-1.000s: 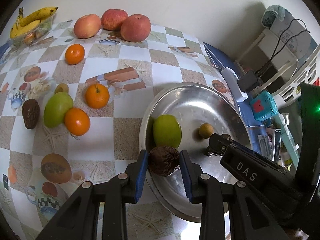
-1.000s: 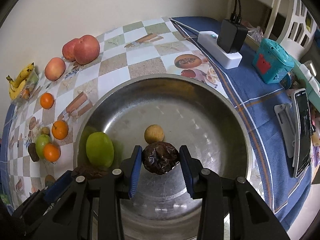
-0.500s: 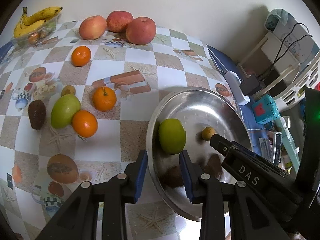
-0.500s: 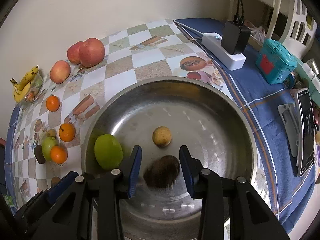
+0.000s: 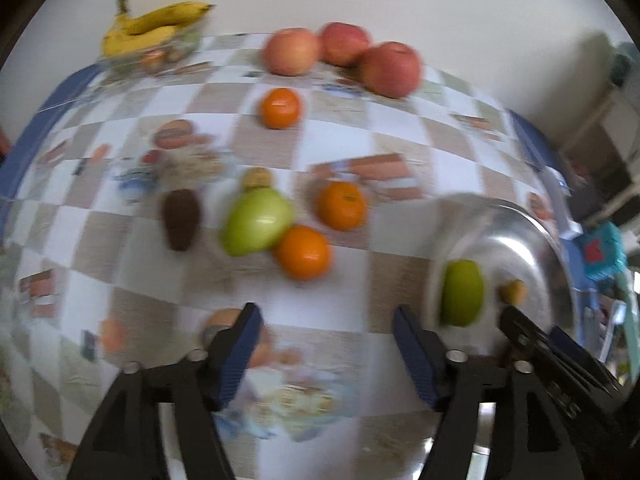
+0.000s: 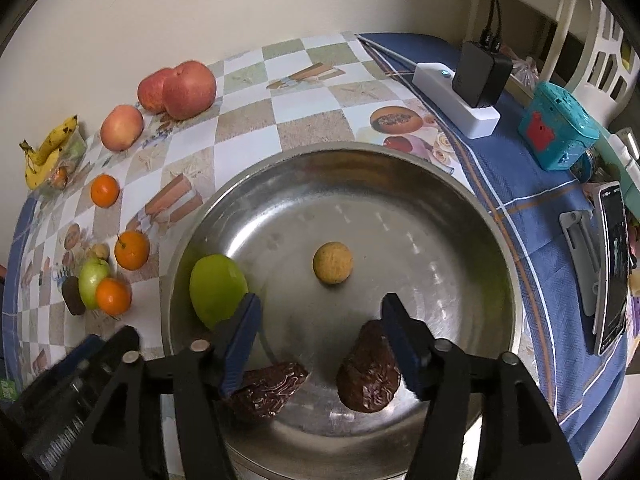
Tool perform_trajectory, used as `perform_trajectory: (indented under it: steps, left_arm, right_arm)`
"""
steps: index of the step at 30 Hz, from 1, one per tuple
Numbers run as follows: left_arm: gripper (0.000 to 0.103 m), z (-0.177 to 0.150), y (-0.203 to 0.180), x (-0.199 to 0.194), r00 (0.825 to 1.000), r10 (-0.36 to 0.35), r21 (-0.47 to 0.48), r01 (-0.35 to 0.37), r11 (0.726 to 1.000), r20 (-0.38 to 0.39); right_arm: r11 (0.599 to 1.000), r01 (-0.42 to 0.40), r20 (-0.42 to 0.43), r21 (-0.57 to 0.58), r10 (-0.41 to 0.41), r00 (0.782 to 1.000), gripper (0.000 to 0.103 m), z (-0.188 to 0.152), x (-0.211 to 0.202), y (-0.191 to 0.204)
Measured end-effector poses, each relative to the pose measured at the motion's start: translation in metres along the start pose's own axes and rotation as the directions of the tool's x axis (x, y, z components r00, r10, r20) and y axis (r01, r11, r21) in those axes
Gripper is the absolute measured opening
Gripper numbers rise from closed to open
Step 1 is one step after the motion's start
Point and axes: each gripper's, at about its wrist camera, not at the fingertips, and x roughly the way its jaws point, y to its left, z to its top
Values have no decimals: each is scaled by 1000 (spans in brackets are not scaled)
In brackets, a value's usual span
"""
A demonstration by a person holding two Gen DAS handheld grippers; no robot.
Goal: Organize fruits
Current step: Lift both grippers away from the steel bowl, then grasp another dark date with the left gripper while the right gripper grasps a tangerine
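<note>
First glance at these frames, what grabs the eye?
The big steel basin fills the right wrist view, holding a green fruit, a small tan ball and two wrinkled dark fruits beneath the opening right tongs. Oranges and red apples dot the checkered cloth.

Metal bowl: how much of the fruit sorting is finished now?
Done: the metal bowl holds a green fruit, a small yellow fruit and two dark wrinkled fruits. In hand: nothing; both claws are opening, empty. Left: apples, oranges, bananas and others on the table.

Left wrist view motion-blurred; metal basin (image 5: 532, 232) cut by right gripper (image 5: 560, 364).
</note>
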Motion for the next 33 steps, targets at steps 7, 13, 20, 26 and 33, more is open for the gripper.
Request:
perform_trajectory:
  steps: [7,13,20,26,33]
  left_arm:
    - [103,7,45,1,990,141,-108,-138,984,17]
    - [103,17,79,-5,982,181,-182,-170,968,45]
    - [103,28,112,-16,977,192,-251,-164,954,90]
    - [103,43,132,-23,980,159,-285,-119,951,121]
    - [103,60,138,-24,980,129,-228,-93,969,148]
  right_arm:
    - [999,2,23,-38,-1,1000,98,-4,2,12]
    - [995,-59,70,-75,64,995,98,-6,-2,27]
    - [981,-154,118,-118,168,979,98,-4,-13,58]
    - [968,-190,94,-162,207,974,98,4,-19,96]
    - [958,-189,46,-215,203,978,98,9,-12,139]
